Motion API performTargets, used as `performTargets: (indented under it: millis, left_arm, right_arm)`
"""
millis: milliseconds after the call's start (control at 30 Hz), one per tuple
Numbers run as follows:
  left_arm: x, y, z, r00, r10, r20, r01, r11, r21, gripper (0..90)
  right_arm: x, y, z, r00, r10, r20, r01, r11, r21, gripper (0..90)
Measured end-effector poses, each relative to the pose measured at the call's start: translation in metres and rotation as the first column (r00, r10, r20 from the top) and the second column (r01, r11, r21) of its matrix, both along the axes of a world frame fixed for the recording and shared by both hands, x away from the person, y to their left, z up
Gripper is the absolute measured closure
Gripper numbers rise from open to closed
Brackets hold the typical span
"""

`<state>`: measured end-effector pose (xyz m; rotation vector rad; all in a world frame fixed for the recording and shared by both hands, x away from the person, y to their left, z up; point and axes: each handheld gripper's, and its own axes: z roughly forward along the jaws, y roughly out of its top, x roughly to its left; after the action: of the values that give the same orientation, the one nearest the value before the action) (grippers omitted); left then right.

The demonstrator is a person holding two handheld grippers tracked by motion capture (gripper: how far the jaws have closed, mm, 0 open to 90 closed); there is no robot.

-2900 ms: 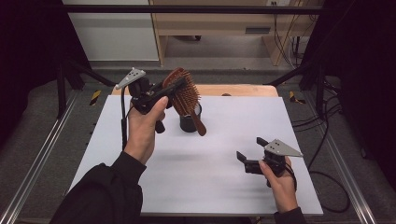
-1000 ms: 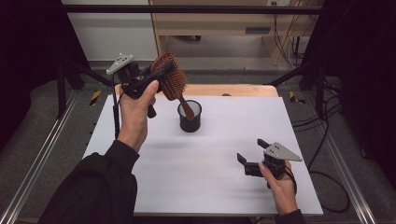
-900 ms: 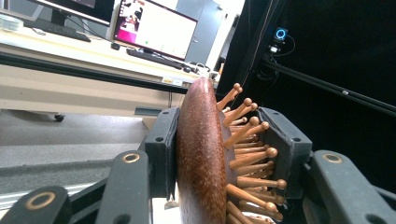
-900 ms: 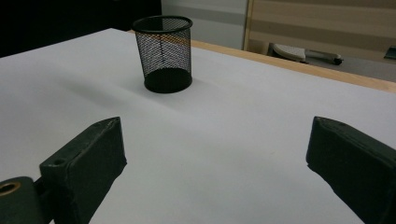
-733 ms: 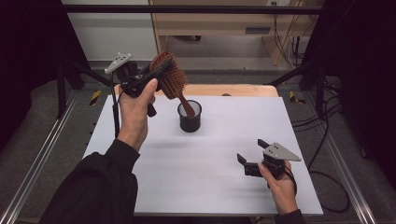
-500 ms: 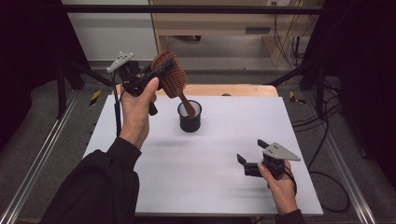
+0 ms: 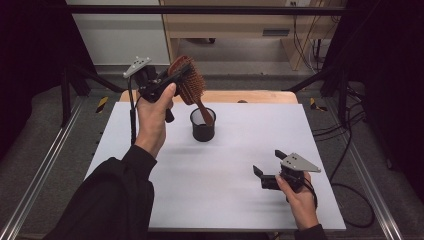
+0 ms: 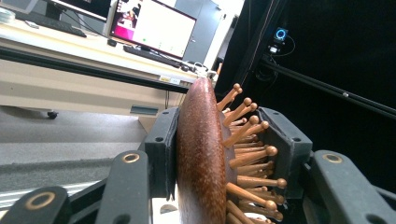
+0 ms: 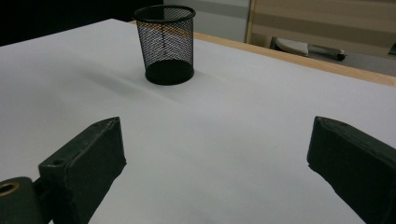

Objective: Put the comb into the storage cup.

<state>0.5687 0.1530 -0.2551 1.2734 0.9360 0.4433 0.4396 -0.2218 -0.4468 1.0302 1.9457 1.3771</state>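
The left gripper's [image 7: 172, 82] fingers [image 8: 161, 144] pinch the head of a brown wooden paddle hairbrush [image 7: 189, 84] in the upper left, its handle angled down into a black mesh pen cup [image 7: 203, 124] at centre. Lower right, the right gripper's [image 7: 265, 169] fingers [image 9: 88, 158] are spread wide over the white tabletop [image 7: 225, 170], holding nothing.

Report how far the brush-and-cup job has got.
Done: the left hand-held gripper has the brush clamped by its head, lifted. In hand: it hangs tilted over the mesh cup, handle at the rim. Left, I judge: either lower it in or carry it clear. The right hand-held gripper rests open on the table.
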Motion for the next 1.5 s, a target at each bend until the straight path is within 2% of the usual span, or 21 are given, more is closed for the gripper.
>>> performTargets:
  millis: [433, 800, 967, 1233, 1500]
  left_arm:
    - [0.017, -0.004, -0.001, 1.0000, 0.000, -0.002, 0.000, 0.9999, -0.010, 51.2]
    - [0.030, -0.010, -0.002, 1.0000, 0.006, -0.001, -0.006, 1.0000, 0.000, 51.2]
    - [0.033, -0.011, -0.002, 0.9999, 0.016, -0.002, -0.016, 0.9998, -0.012, 51.2]
    - [0.035, -0.011, -0.004, 0.9998, 0.021, -0.004, -0.021, 0.9998, -0.006, 51.2]
    - [0.036, -0.010, -0.007, 0.9993, 0.036, 0.006, -0.036, 0.9990, 0.026, 51.2]
  right_arm:
    - [0.001, 0.000, -0.002, 0.9999, -0.003, -0.013, 0.003, 1.000, 0.000, 4.5]
    - [0.001, -0.002, -0.001, 0.9999, 0.000, -0.010, 0.000, 1.000, 0.004, 4.5]
    - [0.001, -0.002, -0.001, 1.0000, 0.001, -0.007, -0.001, 1.000, 0.003, 4.5]
    - [0.001, -0.002, -0.001, 1.0000, 0.002, -0.006, -0.002, 1.000, 0.001, 4.5]
    - [0.002, -0.001, -0.001, 1.0000, 0.005, -0.007, -0.005, 1.000, 0.000, 4.5]
